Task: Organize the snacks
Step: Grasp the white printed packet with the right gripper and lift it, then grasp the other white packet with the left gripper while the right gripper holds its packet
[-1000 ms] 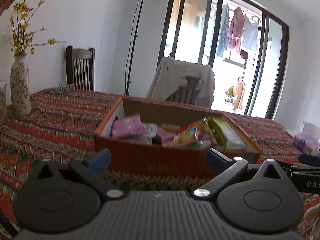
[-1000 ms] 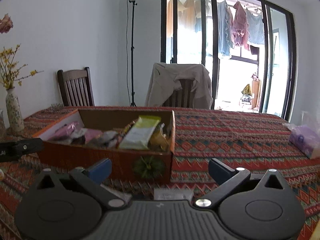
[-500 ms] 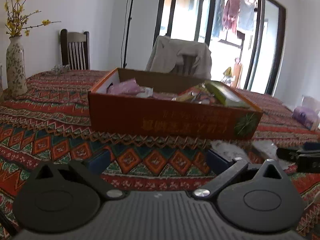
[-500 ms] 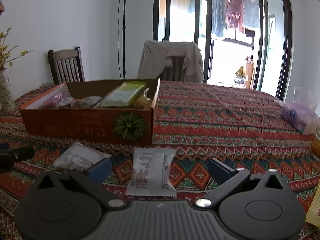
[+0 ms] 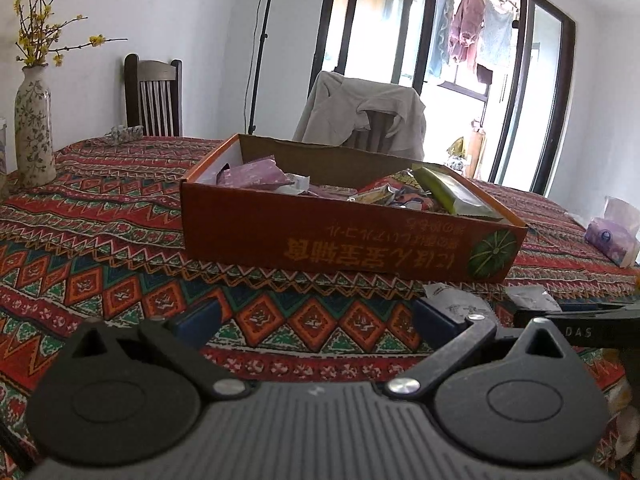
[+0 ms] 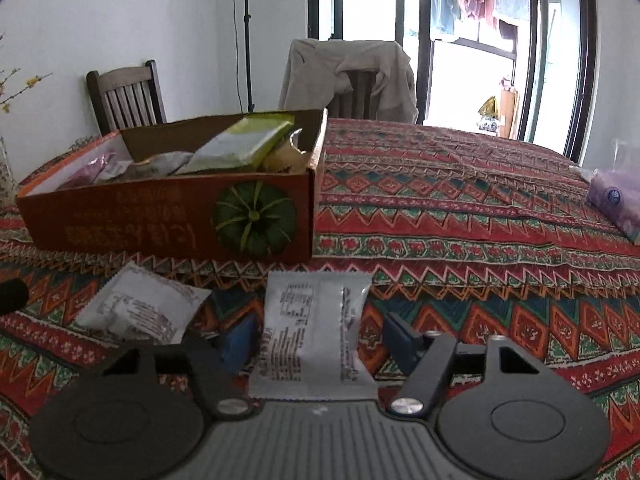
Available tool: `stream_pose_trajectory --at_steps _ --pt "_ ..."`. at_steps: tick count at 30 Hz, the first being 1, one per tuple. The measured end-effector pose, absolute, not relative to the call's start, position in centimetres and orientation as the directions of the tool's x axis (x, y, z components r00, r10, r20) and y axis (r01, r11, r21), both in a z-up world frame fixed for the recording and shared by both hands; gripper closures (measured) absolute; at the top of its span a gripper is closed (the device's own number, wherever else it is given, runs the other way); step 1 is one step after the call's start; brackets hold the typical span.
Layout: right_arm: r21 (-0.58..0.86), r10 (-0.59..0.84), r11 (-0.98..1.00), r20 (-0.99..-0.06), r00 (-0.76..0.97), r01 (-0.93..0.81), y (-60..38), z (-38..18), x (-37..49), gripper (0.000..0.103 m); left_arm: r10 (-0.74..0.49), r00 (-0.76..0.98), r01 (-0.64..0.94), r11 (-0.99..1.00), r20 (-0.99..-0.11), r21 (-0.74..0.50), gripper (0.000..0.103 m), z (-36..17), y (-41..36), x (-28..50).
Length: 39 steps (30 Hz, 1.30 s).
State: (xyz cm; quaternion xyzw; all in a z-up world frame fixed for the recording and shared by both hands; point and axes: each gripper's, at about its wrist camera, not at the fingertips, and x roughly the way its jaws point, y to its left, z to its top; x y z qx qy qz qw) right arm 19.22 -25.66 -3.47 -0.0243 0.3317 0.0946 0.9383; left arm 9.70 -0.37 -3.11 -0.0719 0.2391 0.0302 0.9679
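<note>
Here the right gripper (image 6: 320,336) is spread wide with a white snack packet (image 6: 314,332) lying flat between its fingers, ungripped, likely lined up for pinching; the snack box (image 6: 180,216) sits beyond. The left gripper (image 5: 316,320) hangs open over bare cloth.

Between the blue-tipped, black fingers of the right gripper (image 6: 320,334) lies a white packet (image 6: 314,330) printed with fine black text. Left of those jaws sits a second white packet (image 6: 138,308) with dark print. Ahead of the jaws, the orange-red box (image 6: 168,208) bears gold lettering and a dark green pumpkin picture. Inside it show a lime-green packet (image 6: 244,144) and a purple wrapper (image 5: 256,172). The tablecloth (image 6: 460,216) is striped red, green and orange with zigzags and diamonds. Far right of the jaws lies a pale purple tissue pack (image 6: 616,200).
</note>
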Motion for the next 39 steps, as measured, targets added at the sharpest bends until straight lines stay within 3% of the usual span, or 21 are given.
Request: stream_pose_trajectory --at_steps 1,2,8,16,35,36,39 --pt "0.02 0.163 0.981 -0.624 0.764 -0.193 -25.7 -3.4 19.2 0.054 0.026 0.883 -0.094 0.988 -0.468 -0.121 0.0 -3.1 -0.5 9.7" --pt "0.024 0.167 0.981 -0.621 0.766 -0.195 -25.8 -3.3 19.1 0.055 0.03 0.883 -0.095 0.989 -0.469 -0.116 0.0 -3.1 -0.5 9.7" --pt "0.038 0.177 0.981 -0.591 0.787 -0.192 -26.1 -3.0 18.6 0.056 0.061 0.883 -0.102 0.993 -0.466 -0.065 0.0 -2.7 -1.5 9.7" --pt "0.069 0.183 0.983 -0.488 0.853 -0.171 -27.1 -2.0 16.9 0.056 -0.001 0.863 -0.033 0.998 -0.505 -0.059 0.0 -1.1 -4.2 11.7" --pt "0.167 0.181 0.979 -0.474 0.862 -0.114 -29.1 -2.1 17.0 0.056 -0.003 0.782 0.05 0.997 -0.623 0.057 0.0 -3.5 -11.6 16.5" --pt "0.166 0.18 0.98 -0.474 0.862 -0.114 -29.1 -2.1 17.0 0.056 -0.009 0.779 0.055 0.997 -0.627 0.054 0.001 -3.6 -11.7 16.5" --pt "0.167 0.182 0.979 -0.473 0.862 -0.114 -29.2 -2.2 17.0 0.056 -0.022 0.766 0.065 0.997 -0.642 0.044 0.027 -4.0 -11.9 16.7"
